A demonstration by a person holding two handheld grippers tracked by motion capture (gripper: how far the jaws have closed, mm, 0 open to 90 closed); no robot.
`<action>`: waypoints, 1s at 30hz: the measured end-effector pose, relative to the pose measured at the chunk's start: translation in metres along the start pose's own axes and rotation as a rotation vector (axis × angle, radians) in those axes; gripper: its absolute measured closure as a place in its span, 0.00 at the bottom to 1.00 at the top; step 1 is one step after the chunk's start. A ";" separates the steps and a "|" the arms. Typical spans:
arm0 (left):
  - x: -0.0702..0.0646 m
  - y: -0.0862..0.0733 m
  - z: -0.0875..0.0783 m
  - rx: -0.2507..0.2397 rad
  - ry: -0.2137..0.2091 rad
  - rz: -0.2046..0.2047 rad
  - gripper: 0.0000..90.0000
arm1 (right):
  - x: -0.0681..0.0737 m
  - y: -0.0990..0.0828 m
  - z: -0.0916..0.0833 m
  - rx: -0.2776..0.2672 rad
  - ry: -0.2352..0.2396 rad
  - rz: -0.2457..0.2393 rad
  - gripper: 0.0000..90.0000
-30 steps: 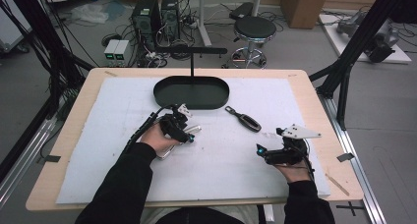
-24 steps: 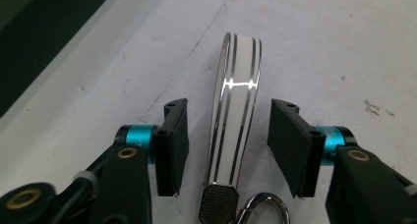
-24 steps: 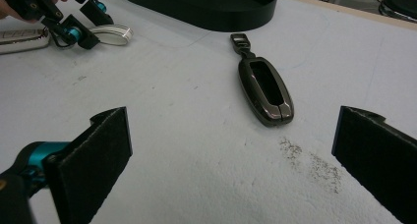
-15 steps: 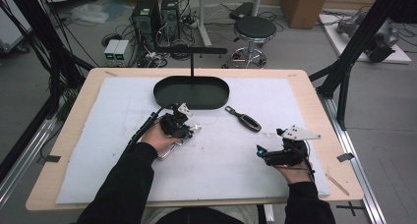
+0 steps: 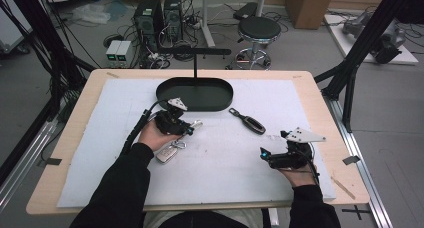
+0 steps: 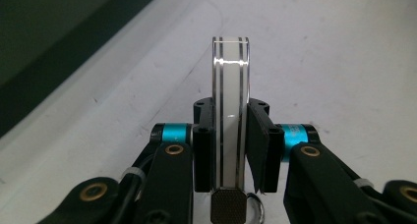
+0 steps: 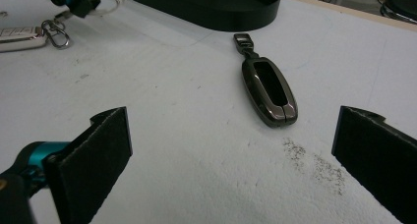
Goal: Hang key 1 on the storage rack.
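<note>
A round black stool [image 5: 257, 29] stands on grey floor [image 5: 40, 83] beyond the table [image 5: 310, 88].

I am working in a lab or robotics test room, not a home. Black metal frame struts [image 5: 47, 63] rise at both sides of the pale wooden surface [image 5: 320, 113], which wears a white foam mat [image 5: 125, 113]. Behind it, two black computer towers [image 5: 159, 13] stand on the grey floor [image 5: 310, 53] among tangled cables [image 5: 65, 35], beside a round black stool [image 5: 257, 30] and a brown cardboard box [image 5: 310, 5].
</note>
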State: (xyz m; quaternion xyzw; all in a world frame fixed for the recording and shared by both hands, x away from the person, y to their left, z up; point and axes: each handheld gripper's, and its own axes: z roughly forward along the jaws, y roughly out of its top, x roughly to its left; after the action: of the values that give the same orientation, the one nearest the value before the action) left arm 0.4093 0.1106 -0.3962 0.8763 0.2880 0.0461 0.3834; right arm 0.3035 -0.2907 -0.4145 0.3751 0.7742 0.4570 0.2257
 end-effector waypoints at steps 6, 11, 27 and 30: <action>0.000 0.007 -0.033 -0.118 0.022 -0.002 0.83 | 0.003 0.002 0.002 -0.012 0.000 -0.012 0.01; 0.004 0.014 -0.056 -0.175 0.041 -0.005 0.83 | 0.003 0.001 0.001 -0.017 -0.003 -0.015 0.01; 0.019 0.039 -0.100 -0.237 0.114 0.006 0.83 | 0.000 0.001 0.004 -0.020 0.004 -0.004 0.01; 0.021 0.047 -0.107 -0.261 0.125 0.019 0.83 | -0.001 0.001 0.005 -0.020 0.012 -0.003 0.01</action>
State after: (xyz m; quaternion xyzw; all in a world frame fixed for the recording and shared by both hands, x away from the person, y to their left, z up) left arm 0.4165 0.1656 -0.2919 0.8171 0.2948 0.1414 0.4748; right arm 0.3079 -0.2882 -0.4157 0.3691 0.7715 0.4666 0.2256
